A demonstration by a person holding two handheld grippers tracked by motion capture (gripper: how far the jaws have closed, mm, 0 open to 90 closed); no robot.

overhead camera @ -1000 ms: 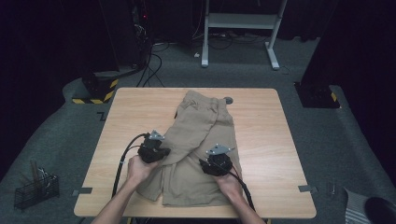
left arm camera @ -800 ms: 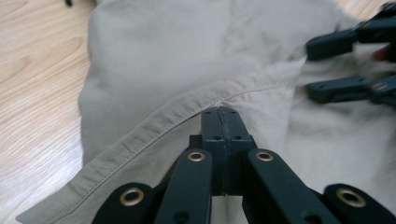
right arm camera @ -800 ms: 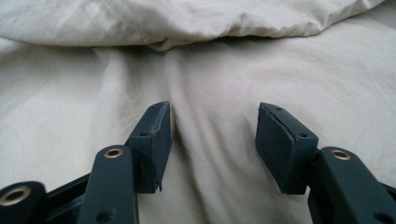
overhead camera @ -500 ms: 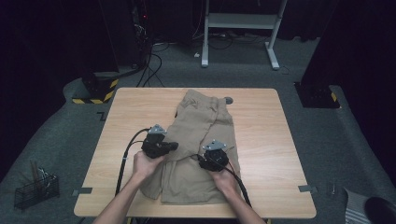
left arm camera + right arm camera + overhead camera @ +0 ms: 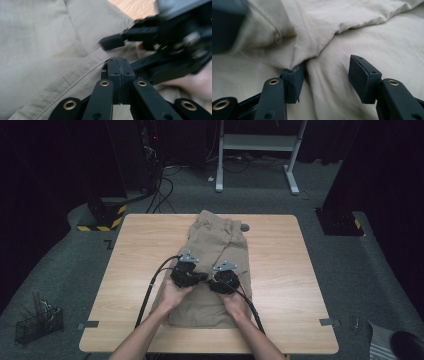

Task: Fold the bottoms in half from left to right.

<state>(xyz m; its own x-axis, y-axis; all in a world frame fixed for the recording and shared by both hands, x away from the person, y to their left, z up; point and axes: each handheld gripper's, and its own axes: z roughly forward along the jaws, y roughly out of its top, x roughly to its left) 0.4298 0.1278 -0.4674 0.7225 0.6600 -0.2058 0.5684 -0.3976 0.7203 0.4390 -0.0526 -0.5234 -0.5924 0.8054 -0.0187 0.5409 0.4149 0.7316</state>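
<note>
Work in hand: folding a pair of khaki trousers (image 5: 216, 255) laid lengthwise down the middle of the wooden table (image 5: 130, 255), waistband toward the far edge, leg ends near the near edge
Why the trousers lie so: spread flat and centred, so I judge both hands can reach the legs from the near edge and carry cloth across or up without it slipping off the table
Left gripper (image 5: 196, 278): jaws fully closed; in the left gripper view the pads (image 5: 119, 72) meet flush just at a stitched hem edge of the cloth (image 5: 50, 62), and whether any fabric is pinched between them I cannot tell
Why it is held so: a closed grip at the hem would let the left hand (image 5: 174, 295) drag that edge toward the middle, which looks like the step under way
Right gripper (image 5: 224, 281): jaws spread apart, one pad (image 5: 293, 80) tucked against a raised fold, the other (image 5: 362, 77) standing free over flat cloth; nothing is clamped
Why it is held so: I judge it is set to take the fold that bulges between its jaws
Hand pose: both forearms come in from the near edge and converge over the lower legs of the trousers, the two grippers just beside each other, tips turned inward toward one another, cables trailing back to the near edge
Far edge: a small dark round fitting (image 5: 244, 227) sits on the table just beside the waistband
</note>
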